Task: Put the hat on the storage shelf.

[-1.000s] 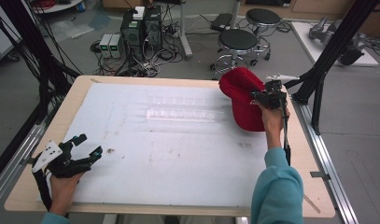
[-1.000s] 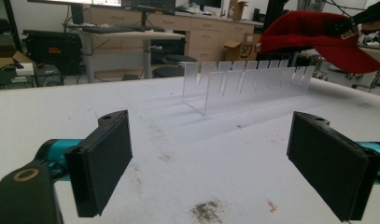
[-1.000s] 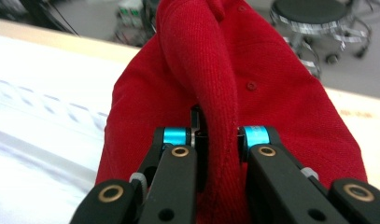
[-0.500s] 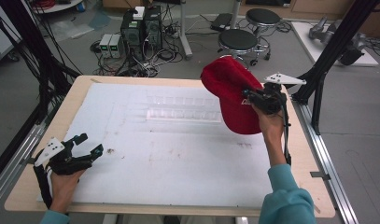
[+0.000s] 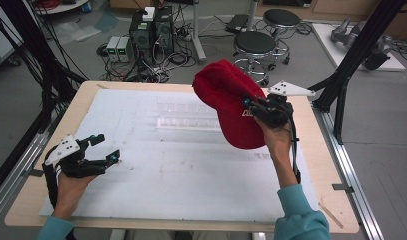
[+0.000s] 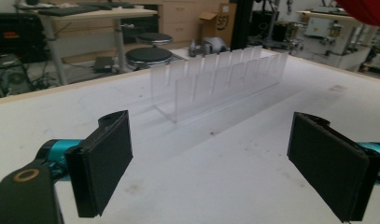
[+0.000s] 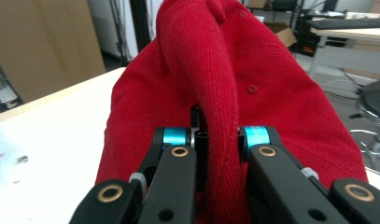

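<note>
A red baseball cap [image 5: 232,102] hangs in the air above the far right part of a white-topped table [image 5: 191,175], pinched by the right gripper [image 5: 255,107], whose jaws are clamped tight on a fold of the cap's fabric; in the right gripper view the red cloth [image 7: 225,93] rises in a ridge between the two black jaws and spreads out behind them. The cap is clear of the tabletop, its crown tipped up toward the far edge and a patch of white lettering showing near the gripper. The person's right hand [image 5: 276,140], in a teal sleeve, holds the gripper from below, with the grey three-cornered plate on top pointing away to the right. At the near left corner the left gripper [image 5: 102,148] is held just over the table in the person's left hand [image 5: 71,187], its jaws spread wide with nothing between them, and the left gripper view looks across bare white surface between the two black pads. Beyond them stands a clear plastic slotted rack [image 6: 215,81], lying lengthwise across the middle of the table, well apart from both grippers, with the cap to its right. Round stools [image 5: 256,42] and computer towers [image 5: 151,27] sit on the floor beyond the table
</note>
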Available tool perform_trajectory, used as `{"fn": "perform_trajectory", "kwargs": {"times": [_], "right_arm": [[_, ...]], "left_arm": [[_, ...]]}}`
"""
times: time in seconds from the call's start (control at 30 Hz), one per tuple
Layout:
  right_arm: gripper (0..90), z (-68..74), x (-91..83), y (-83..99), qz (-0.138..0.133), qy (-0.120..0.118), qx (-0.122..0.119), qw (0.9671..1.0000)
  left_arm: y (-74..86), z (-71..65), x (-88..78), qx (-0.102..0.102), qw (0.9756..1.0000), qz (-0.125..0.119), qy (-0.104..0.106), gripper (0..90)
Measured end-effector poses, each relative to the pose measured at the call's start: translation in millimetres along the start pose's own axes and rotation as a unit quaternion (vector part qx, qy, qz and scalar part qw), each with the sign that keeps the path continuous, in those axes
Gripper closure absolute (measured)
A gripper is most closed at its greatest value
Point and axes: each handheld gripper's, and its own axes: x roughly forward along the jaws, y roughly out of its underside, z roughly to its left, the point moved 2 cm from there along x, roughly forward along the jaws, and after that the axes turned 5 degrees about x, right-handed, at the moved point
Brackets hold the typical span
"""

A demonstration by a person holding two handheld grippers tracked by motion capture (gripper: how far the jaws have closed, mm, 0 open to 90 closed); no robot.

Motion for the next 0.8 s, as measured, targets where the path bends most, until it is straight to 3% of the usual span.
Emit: {"fn": "perform_trajectory", "kwargs": {"times": [0.17,0.27,0.37,0.57,0.8], "right_arm": [[86.7,15.0,10.1,1.0,0.001,-0.021,-0.008,0.9997],[86.7,23.1,15.8,0.8,-0.004,-0.033,-0.013,0.9994],[86.7,32.2,21.2,0.8,-0.008,-0.051,-0.010,0.9986],[86.6,49.7,31.0,0.0,-0.014,-0.078,-0.018,0.9967],[86.7,69.7,43.7,0.2,-0.016,-0.100,-0.029,0.9944]], "left_arm": [[-17.0,-8.8,11.9,0.000,0.9977,0.024,0.064,13.5],[-25.3,-14.4,17.5,0.005,0.9960,0.024,0.086,13.4],[-32.8,-20.5,24.3,-0.008,0.9941,0.021,0.106,13.4],[-43.2,-37.7,43.1,-0.004,0.9907,0.023,0.134,13.5],[-55.0,-58.1,63.5,-0.006,0.9843,0.030,0.174,13.8]]}}
